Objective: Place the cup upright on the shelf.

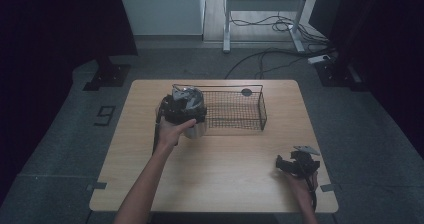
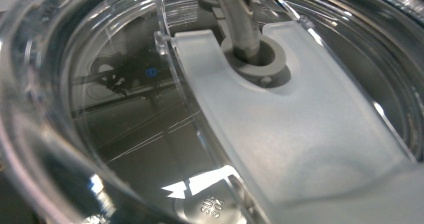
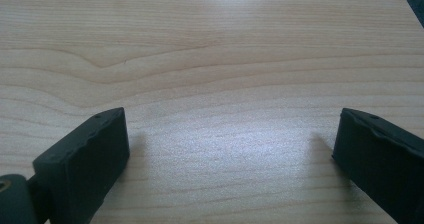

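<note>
From the high view, a pale wood-grain surface [image 1: 215, 184] carries a black wire-mesh basket [image 1: 235, 110], rectangular and open-topped. At the basket's left end the left gripper [image 1: 182, 106] sits over a round metallic container [image 1: 196, 128], its fingers hidden, so their spread cannot be told. The right gripper [image 1: 295, 164] rests low near the surface's right edge. The left gripper view shows a clear plastic lid [image 2: 100, 109] with a frosted band and grey hub, very close and cropped. In the right gripper view, matte black fingers [image 3: 85, 154] stand wide apart, empty, over bare wood.
</note>
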The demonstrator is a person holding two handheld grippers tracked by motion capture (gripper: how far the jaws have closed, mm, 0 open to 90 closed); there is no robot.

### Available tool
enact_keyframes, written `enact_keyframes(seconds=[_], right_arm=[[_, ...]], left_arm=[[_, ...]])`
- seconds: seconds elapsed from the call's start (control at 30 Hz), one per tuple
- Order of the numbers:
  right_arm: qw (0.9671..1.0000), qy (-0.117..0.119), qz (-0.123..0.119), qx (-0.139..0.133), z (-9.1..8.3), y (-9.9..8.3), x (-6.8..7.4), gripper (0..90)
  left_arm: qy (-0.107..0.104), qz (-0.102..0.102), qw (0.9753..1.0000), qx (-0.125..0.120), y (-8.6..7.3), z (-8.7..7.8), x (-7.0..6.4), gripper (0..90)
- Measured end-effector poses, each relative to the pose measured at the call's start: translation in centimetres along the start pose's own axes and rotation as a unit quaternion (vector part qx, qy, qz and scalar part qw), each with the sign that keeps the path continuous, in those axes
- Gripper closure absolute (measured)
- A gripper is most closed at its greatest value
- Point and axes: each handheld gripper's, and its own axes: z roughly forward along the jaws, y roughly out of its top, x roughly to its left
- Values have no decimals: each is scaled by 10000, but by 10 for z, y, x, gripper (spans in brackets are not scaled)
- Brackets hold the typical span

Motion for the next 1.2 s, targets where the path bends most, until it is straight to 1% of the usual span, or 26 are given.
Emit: enact_keyframes(seconds=[0.23,0.4,0.5,0.6,0.77,0.93,1.07,1.2], right_arm=[[10000,-1,4,2,0,0,0,12],[10000,-1,5,2,0,0,0,12],[10000,0,5,2,0,0,0,12],[10000,-1,5,2,0,0,0,11],[10000,-1,7,1,0,0,0,12],[10000,0,18,5,1,0,0,7],[10000,-4,16,4,1,1,-1,7],[10000,-5,18,4,1,1,-1,8]], left_arm=[[5,28,10000,-89,10,-5,0,35],[51,61,9998,-191,18,-5,-1,35],[67,70,9997,-209,23,-4,-1,35],[81,61,9996,-254,29,-1,-1,35],[135,120,9995,-247,38,5,-1,35],[150,115,9995,-243,44,12,-1,36],[205,112,9994,-240,50,17,-2,36],[167,174,9995,-187,55,23,-3,35]])
